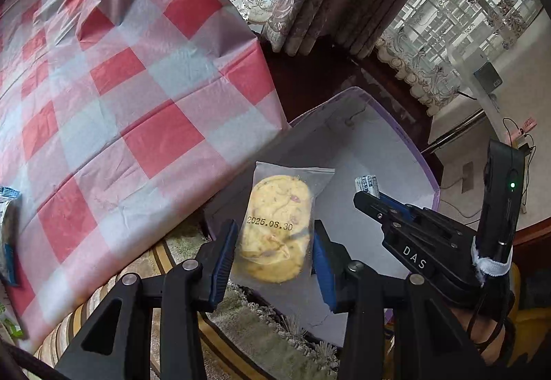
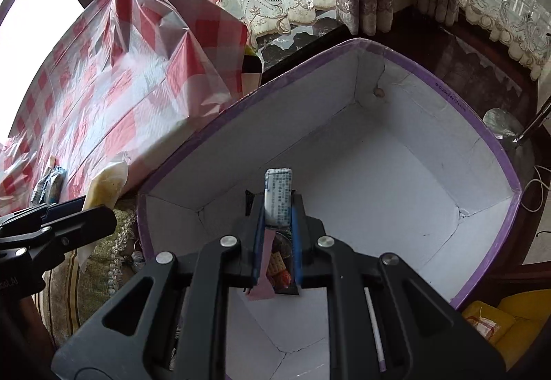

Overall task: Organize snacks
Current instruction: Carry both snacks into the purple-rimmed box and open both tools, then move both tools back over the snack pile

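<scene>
Snacks are held in both grippers over a white box with a purple rim (image 2: 496, 152). On the left, a bench under a red-checked cloth (image 1: 120, 87) carries more packets at its edge (image 1: 8, 235). Beside it, the left gripper (image 1: 273, 254) clamps a bagged cookie (image 1: 277, 228) above the box's near wall. To the right, the right gripper (image 2: 277, 208), pinched tight, grips a small printed packet (image 2: 278, 196) above the box's floor.

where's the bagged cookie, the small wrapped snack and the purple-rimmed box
bagged cookie (image 1: 275, 228): left wrist view, middle of the cookie.
small wrapped snack (image 2: 278, 197): right wrist view, its printed wrapper.
purple-rimmed box (image 2: 396, 180): right wrist view, bare white floor.
</scene>
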Demonstrator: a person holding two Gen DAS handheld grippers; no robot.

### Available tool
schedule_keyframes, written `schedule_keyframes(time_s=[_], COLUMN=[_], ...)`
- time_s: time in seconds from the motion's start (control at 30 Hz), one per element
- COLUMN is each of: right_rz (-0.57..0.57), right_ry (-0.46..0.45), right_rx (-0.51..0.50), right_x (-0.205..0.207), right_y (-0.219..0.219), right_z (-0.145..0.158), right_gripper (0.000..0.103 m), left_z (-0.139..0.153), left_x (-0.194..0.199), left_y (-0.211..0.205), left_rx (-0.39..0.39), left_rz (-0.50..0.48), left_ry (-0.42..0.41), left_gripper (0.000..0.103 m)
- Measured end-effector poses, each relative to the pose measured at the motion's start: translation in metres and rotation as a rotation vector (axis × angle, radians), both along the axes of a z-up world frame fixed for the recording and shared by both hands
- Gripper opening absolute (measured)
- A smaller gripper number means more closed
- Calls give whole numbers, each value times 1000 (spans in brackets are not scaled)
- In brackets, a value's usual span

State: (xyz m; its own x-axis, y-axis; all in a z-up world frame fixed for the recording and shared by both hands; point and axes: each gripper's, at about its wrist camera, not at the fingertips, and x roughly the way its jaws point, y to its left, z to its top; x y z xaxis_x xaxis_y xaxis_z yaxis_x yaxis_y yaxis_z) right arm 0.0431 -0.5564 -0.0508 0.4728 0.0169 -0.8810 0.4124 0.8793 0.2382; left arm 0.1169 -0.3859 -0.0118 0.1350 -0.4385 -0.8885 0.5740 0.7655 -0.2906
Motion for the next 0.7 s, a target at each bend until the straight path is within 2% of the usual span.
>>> schedule_keyframes(time_s=[0.13, 0.2, 0.27, 0.33, 0.7], right_rz=[-23, -21, -18, -16, 40], right_ry=[13, 11, 7, -2, -32], right_rx=[5, 5, 3, -1, 2], right_x=[1, 2, 1, 0, 4], right_y=[-7, -7, -6, -3, 20], right_z=[-4, -3, -1, 2, 20], right_gripper=[21, 25, 41, 46, 47], left_z=[-2, -2, -1, -1, 6], left_x=[2, 3, 4, 5, 4], left_y=[-2, 1, 4, 6, 27], left_rx=[7, 1, -2, -7, -27], left_rz=[-2, 5, 16, 25, 75], left_ry=[8, 13, 16, 22, 5], left_gripper=[56, 57, 57, 57, 57])
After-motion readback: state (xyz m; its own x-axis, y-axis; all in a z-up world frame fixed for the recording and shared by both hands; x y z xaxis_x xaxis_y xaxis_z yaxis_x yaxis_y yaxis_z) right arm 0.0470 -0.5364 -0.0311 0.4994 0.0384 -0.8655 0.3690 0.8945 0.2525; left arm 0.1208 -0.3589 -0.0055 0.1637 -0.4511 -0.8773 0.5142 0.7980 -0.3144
